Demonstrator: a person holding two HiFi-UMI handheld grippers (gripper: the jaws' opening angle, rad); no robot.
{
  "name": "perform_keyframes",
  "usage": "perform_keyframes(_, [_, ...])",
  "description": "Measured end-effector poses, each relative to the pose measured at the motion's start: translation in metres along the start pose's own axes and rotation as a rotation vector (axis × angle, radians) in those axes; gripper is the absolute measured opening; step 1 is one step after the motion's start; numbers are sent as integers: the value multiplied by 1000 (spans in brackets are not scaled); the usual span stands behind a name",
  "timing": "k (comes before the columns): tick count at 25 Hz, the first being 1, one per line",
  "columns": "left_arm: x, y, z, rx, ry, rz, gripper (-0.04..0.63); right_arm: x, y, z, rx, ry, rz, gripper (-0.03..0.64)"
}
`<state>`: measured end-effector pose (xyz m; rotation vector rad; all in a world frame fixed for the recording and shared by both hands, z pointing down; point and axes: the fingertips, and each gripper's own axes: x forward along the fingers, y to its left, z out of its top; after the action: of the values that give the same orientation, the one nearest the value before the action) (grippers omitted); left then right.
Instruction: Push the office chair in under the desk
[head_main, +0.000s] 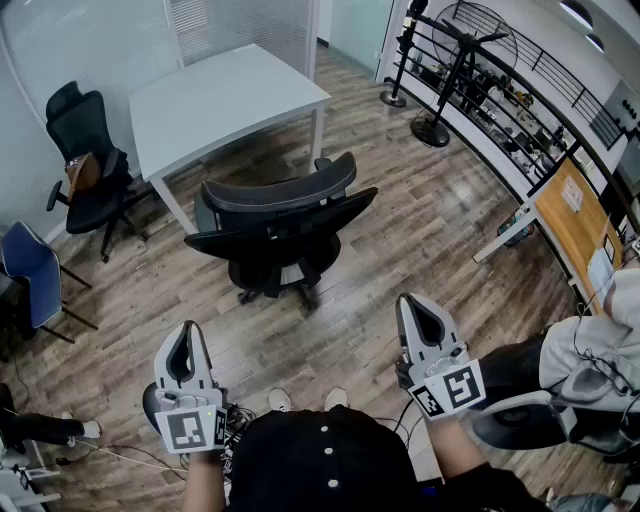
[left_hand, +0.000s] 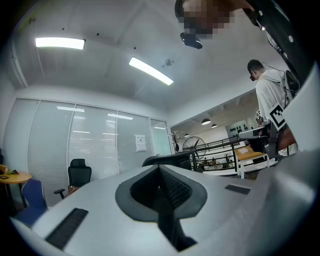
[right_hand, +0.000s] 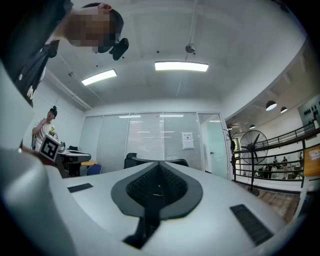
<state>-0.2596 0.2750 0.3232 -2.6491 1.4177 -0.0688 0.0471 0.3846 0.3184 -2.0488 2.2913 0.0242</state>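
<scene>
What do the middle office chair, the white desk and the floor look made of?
Office chair: matte black, probably plastic with a fabric or mesh back. Desk: smooth white top, likely laminate; legs look painted metal. Floor: wood-grain planks with seams, real wood or vinyl unclear.

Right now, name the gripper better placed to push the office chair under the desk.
Right, marginally. The right gripper reaches farther forward toward the office chair, on its side away from the desk; the left gripper sits farther back. Both shut, empty.
</scene>
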Motion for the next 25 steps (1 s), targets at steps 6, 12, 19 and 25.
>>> perform_keyframes(6, [2,-1,1,5,-3,2,17,2,-1,0,-10,3,7,28])
perform_keyframes(12, [2,-7,2,9,-5,3,17,1,-4,0,-7,4,13,28])
perform_keyframes(19, [1,-19,5,13,-1,8,17,-4,-11,0,-27,11,25,28])
perform_keyframes(25, [0,-32,7,37,1,16,17,-11,-13,5,-21,-38,64,29])
